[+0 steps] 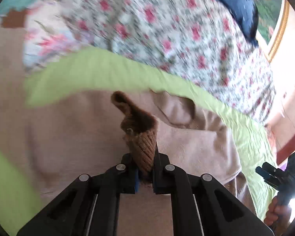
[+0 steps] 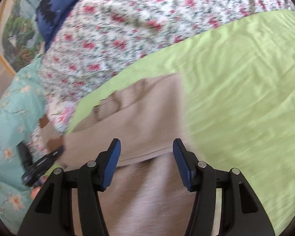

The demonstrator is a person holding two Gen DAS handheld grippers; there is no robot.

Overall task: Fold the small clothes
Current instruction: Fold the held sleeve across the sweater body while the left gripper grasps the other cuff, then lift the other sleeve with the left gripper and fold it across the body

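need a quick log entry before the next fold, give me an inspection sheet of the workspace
surface: green sheet over a bed, wrinkled
job's things: beige garment spread on the sheet; its brown ribbed cuff is pinched
clutter: floral quilt, navy pillow, both beyond the sheet
grippers: left gripper shut on the cuff; right gripper open above the garment, holding nothing
cables: nothing seen
surroundings: framed landscape picture on the wall

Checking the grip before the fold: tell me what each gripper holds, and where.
The left gripper pinches the beige garment's ribbed brown cuff. The right gripper is open, holding nothing.
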